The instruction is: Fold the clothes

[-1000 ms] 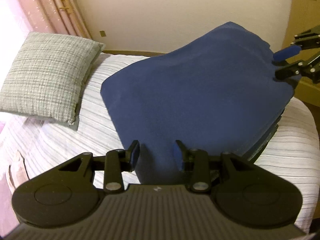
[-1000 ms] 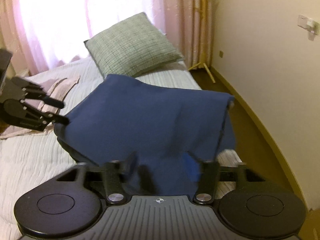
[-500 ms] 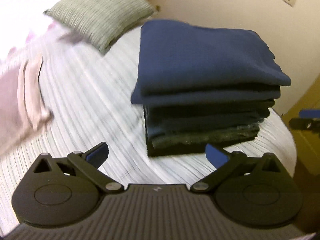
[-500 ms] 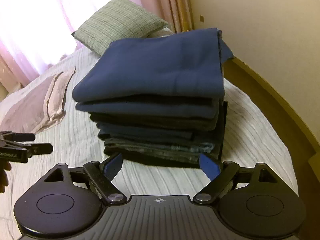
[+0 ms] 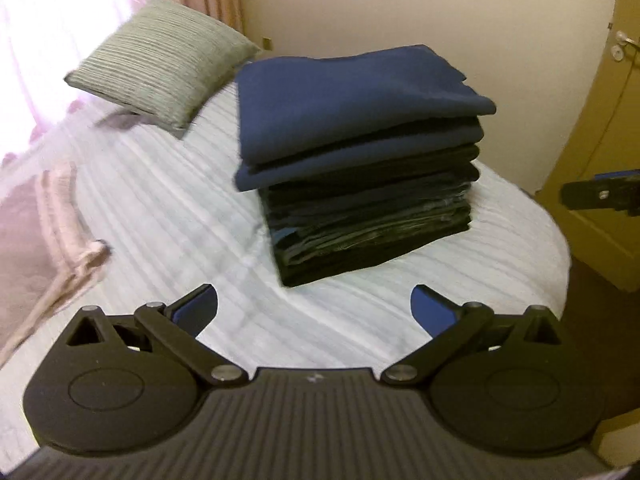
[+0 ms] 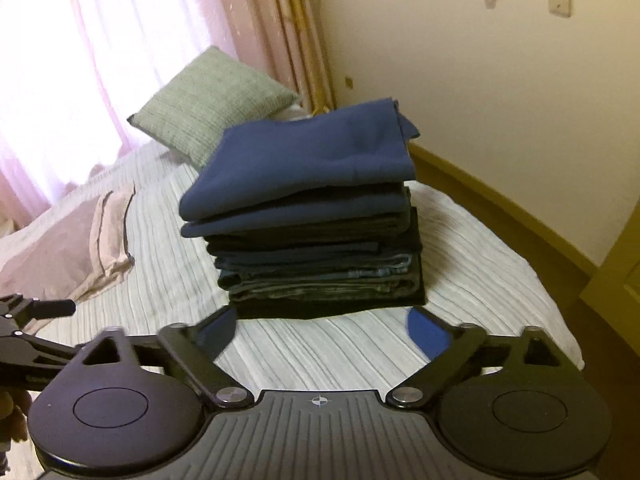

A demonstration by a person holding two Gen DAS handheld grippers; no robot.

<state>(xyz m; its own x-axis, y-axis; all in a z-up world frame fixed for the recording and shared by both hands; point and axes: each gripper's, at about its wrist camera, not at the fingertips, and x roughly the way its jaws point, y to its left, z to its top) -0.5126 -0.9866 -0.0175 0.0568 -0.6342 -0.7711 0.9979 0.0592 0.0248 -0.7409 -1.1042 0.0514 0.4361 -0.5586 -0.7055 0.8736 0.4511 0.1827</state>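
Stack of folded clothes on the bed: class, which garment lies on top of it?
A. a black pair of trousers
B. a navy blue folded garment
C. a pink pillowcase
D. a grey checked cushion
B: the navy blue folded garment forms the top layer of the stack of folded clothes, with darker pieces beneath it, and neither gripper touches it.

**Soft cloth on a ribbed bed, matt black plastic up close**

The folded navy garment (image 5: 352,96) on top of the stack of clothes (image 6: 320,272) looks like soft, matt knit cloth. The bedspread (image 5: 160,216) is pale, ribbed fabric. The cushion (image 6: 212,108) has a coarse woven face. The left gripper (image 5: 314,308) is matt black plastic with shiny metal pivot pins and smooth blue pads (image 5: 430,308).
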